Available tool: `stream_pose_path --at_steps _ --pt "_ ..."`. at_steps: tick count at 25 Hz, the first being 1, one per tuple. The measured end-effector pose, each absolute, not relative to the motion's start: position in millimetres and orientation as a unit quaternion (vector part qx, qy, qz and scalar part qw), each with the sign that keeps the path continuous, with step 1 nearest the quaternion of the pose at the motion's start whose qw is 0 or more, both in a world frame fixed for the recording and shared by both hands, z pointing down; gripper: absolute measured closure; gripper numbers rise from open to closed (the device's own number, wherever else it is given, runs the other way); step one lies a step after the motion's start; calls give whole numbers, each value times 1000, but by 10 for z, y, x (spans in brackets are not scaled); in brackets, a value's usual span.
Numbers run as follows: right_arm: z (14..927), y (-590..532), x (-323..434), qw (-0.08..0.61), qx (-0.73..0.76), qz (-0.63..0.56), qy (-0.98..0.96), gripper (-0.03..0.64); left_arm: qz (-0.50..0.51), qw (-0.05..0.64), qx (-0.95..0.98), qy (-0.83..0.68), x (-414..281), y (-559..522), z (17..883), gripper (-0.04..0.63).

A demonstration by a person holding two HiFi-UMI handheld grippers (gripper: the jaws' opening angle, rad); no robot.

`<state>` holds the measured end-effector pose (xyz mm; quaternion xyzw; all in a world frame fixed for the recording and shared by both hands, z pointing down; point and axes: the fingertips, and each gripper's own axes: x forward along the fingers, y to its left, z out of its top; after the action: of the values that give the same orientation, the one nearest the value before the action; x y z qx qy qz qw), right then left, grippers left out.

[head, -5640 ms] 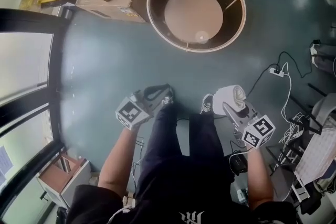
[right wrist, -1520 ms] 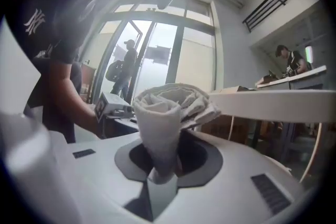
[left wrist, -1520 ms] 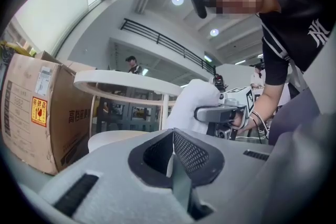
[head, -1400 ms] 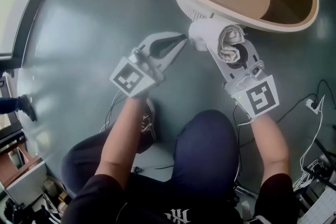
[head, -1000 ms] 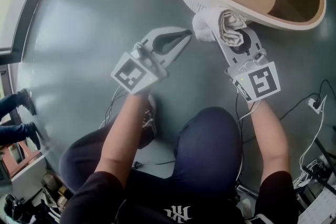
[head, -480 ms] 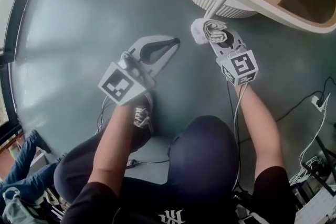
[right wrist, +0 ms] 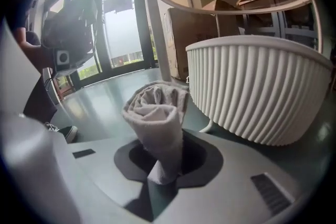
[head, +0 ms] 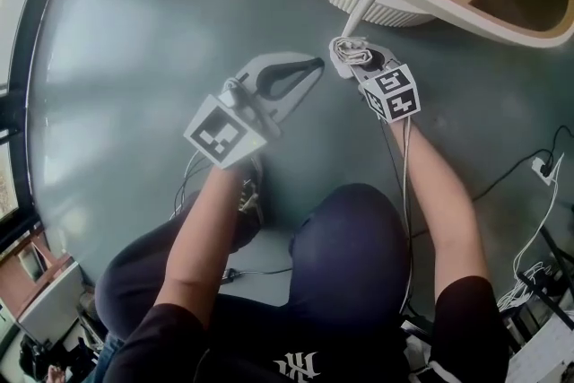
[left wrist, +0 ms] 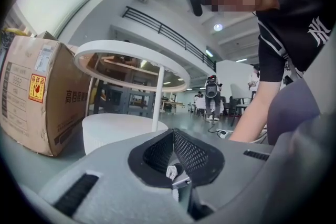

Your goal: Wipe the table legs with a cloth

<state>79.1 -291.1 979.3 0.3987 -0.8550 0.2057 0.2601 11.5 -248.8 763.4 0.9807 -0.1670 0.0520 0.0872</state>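
A round table with a pale rim [head: 502, 30] stands on thin white legs; one leg [head: 359, 11] rises beside a white ribbed base [head: 395, 11]. My right gripper [head: 352, 58] is shut on a rolled grey-white cloth [head: 352, 49], held low at the foot of that leg. In the right gripper view the cloth [right wrist: 157, 120] stands up between the jaws, with the leg [right wrist: 155, 18] just behind it and the ribbed base [right wrist: 257, 86] to the right. My left gripper [head: 314, 65] is shut and empty, just left of the cloth. The left gripper view shows the leg [left wrist: 156, 97].
A cardboard box [left wrist: 31, 97] stands left of the table on the grey floor. Cables and a plug [head: 541, 166] lie to the right. Dark window frames [head: 16, 4] run along the left. I am crouched, with my knee [head: 345, 229] and a shoe [head: 247, 197] below the grippers.
I went from standing to crouching at the table. Over the last second the right gripper carried the cloth down along the leg towards the floor. The left gripper stayed shut beside it.
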Motion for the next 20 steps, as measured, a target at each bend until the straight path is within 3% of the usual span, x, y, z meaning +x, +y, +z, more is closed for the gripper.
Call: stream_pose_path --at_steps 10,16,20 --pt "7881 -2740 958 65 424 114 -896 545 -33 41 991 -124 490 -2317 7048 589" --pt "7293 -2726 874 42 384 44 -921 545 -75 62 995 -14 919 -1910 6504 589" --pt "6899 -2690 835 17 363 3 -932 545 -82 27 996 -18 1044 -1879 6148 589"
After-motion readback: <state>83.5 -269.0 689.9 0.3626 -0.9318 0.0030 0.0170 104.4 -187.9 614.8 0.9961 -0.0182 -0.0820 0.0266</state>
